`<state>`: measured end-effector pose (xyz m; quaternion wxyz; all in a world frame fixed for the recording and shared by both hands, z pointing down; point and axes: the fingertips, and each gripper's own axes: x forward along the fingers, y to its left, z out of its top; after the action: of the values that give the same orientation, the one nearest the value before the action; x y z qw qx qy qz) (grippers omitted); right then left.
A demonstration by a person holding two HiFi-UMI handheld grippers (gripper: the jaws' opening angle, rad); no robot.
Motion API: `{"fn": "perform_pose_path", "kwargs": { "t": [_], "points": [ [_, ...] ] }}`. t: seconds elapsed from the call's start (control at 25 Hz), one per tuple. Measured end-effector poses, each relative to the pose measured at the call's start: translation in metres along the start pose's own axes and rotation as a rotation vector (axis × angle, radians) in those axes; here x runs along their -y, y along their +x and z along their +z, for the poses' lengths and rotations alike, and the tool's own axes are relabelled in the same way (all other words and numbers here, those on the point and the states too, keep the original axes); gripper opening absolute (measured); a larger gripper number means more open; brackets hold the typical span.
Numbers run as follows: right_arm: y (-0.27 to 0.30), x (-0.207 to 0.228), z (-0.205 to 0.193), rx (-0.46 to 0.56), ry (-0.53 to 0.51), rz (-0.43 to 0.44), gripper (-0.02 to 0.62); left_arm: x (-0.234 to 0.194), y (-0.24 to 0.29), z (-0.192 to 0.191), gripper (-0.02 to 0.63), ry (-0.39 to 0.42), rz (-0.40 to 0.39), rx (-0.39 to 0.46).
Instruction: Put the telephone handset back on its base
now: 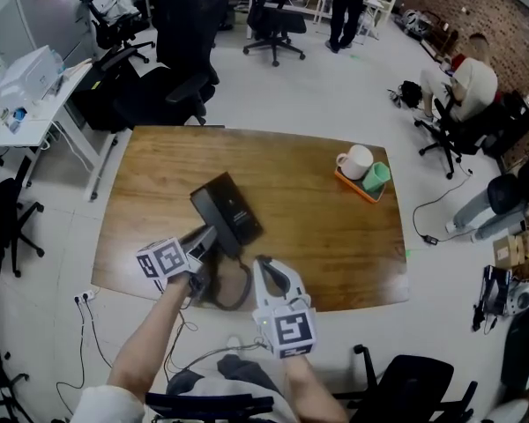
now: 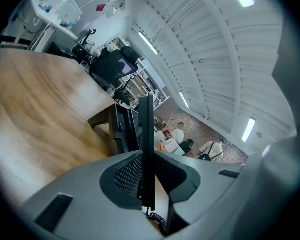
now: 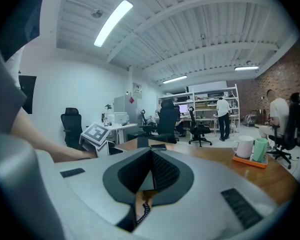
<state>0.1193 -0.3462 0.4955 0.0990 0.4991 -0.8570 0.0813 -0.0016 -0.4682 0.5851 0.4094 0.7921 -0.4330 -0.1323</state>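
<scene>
The left gripper (image 1: 206,239) was clamped on the telephone handset (image 2: 146,134). In the left gripper view the handset stood on edge between the two pads as a slim black bar, with the coiled cord (image 2: 158,221) hanging from its near end. From the head view the gripper held the handset right at the near left side of the black base (image 1: 233,204); whether the two were touching could not be told. The base lay tilted near the middle of the wooden bench (image 1: 317,236). The cord fell in a dark loop on the bench between the two grippers.

The right gripper (image 1: 263,263) hovered just to the right of that loop, near the bench's front edge. In its own view the jaws met at the tips with nothing between them, and only a stretch of cord showed below.

Toward the far right of the bench, well apart from the telephone, sat an orange tray (image 1: 360,189). It carried a white mug (image 1: 356,160) and a green cup (image 1: 376,176) side by side.

Black office chairs (image 1: 273,18) stood on the floor beyond the bench.
</scene>
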Motion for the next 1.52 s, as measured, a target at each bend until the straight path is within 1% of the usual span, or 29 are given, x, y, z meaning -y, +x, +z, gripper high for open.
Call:
{"fn": "perform_pose_path", "kwargs": {
  "t": [0.12,0.24,0.32,0.44,0.56,0.72,0.84,0.96,1.24,1.52],
  "points": [
    [0.001,0.003,-0.006,-0.014,-0.015,0.003,-0.002,-0.007,0.005,0.001,0.066,-0.038,-0.005,-0.001],
    [0.000,0.004,-0.004,-0.012,0.004,-0.005,-0.002,-0.014,0.008,0.000,0.066,-0.082,-0.017,-0.008],
    [0.000,0.005,-0.006,-0.018,-0.003,-0.005,-0.002,-0.016,0.011,-0.001,0.066,-0.104,-0.031,-0.012],
    [0.000,0.006,-0.009,-0.025,-0.013,-0.004,-0.002,-0.019,0.015,0.000,0.066,-0.118,-0.047,-0.018],
    [0.001,0.005,-0.006,-0.020,0.001,-0.009,-0.002,-0.023,0.018,0.000,0.066,-0.131,-0.058,-0.029],
    [0.002,0.006,-0.006,-0.021,0.004,-0.009,-0.002,-0.028,0.021,0.000,0.066,-0.164,-0.070,-0.048],
    [0.000,0.008,-0.016,-0.039,-0.017,-0.002,-0.002,-0.031,0.021,-0.003,0.066,-0.181,-0.072,-0.062],
    [0.001,0.008,-0.017,-0.039,-0.008,-0.002,-0.002,-0.035,0.023,-0.005,0.066,-0.213,-0.085,-0.056],
    [0.001,0.002,-0.013,-0.031,0.011,-0.001,-0.002,-0.037,0.023,-0.006,0.067,-0.227,-0.089,-0.062],
    [0.001,0.000,-0.016,-0.035,0.000,0.003,-0.002,-0.041,0.024,-0.007,0.076,-0.199,-0.060,-0.056]
  ]
}}
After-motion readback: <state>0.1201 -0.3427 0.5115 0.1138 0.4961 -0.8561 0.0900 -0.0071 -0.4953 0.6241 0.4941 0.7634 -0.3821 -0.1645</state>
